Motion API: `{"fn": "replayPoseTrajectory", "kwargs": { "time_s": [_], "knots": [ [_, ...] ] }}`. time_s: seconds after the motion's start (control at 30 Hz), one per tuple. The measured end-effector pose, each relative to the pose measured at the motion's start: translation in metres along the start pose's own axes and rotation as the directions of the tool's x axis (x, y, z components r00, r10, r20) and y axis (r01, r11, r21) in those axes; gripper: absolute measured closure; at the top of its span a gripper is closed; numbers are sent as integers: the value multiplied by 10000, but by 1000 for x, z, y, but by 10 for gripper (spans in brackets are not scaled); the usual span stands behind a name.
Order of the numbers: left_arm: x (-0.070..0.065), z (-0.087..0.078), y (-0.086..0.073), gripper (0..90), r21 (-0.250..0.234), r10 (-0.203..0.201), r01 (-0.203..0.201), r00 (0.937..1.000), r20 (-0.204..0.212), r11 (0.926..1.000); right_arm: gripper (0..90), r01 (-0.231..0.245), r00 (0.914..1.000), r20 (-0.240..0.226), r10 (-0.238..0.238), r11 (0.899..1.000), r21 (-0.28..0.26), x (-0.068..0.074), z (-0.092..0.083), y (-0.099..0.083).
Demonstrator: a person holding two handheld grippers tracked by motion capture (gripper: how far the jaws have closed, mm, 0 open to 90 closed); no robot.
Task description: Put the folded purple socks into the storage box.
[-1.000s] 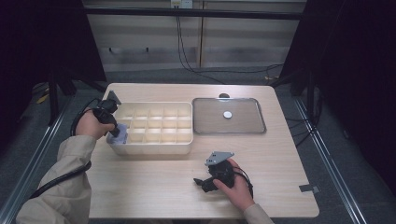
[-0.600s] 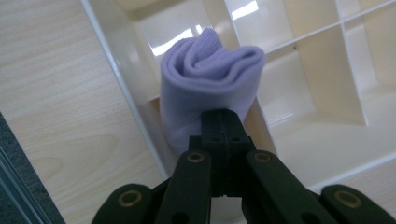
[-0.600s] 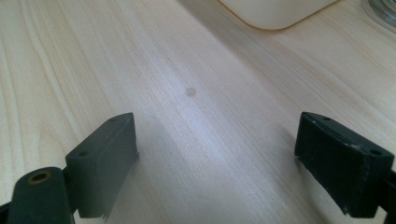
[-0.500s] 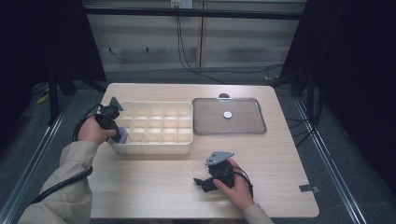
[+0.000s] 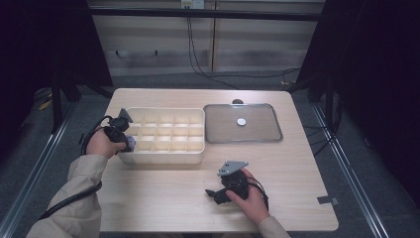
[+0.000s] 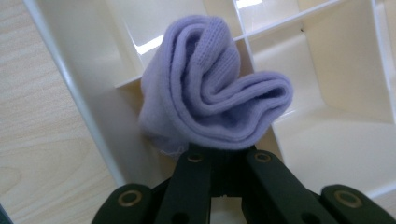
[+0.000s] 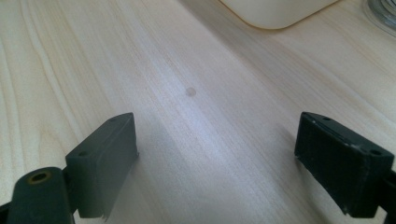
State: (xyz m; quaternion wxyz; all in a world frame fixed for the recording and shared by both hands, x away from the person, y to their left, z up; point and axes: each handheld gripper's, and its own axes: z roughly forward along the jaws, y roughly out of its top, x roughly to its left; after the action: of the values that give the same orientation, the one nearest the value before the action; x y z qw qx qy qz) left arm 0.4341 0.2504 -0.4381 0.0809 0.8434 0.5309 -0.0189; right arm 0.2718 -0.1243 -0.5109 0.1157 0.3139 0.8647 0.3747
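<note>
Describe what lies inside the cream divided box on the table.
The divided box holds a folded lilac cloth at its left end, gripped by the left gripper. The other compartments look empty. The box floor beneath the cloth is covered, so it cannot be checked.

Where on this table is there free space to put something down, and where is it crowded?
Bare wood lies along the near edge of the table, between the divided box and the right gripper, and right of the metal tray. It is crowded at the box's left end, where the left gripper holds a folded purple cloth.
</note>
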Motion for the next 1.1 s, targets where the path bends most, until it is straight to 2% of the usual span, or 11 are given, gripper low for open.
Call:
{"fn": "replayPoseTrajectory", "kwargs": {
  "time_s": [0.43, 0.83, 1.1],
  "knots": [
    [-1, 5, -4, 900, -68, -40, 41, 9999, 126, 10000, 124, -2, 10000, 3, 2, 10000, -3, 0, 0, 0],
    [-1, -6, -6, 894, -73, -72, 73, 9998, 175, 9999, 122, 29, 10000, -57, -30, 10000, -38, 0, 1, 0],
    [0, -16, -8, 889, -273, -105, 110, 9998, 179, 9996, 122, 103, 9999, -24, -103, 9999, -33, -1, 1, 1]
  ]
}}
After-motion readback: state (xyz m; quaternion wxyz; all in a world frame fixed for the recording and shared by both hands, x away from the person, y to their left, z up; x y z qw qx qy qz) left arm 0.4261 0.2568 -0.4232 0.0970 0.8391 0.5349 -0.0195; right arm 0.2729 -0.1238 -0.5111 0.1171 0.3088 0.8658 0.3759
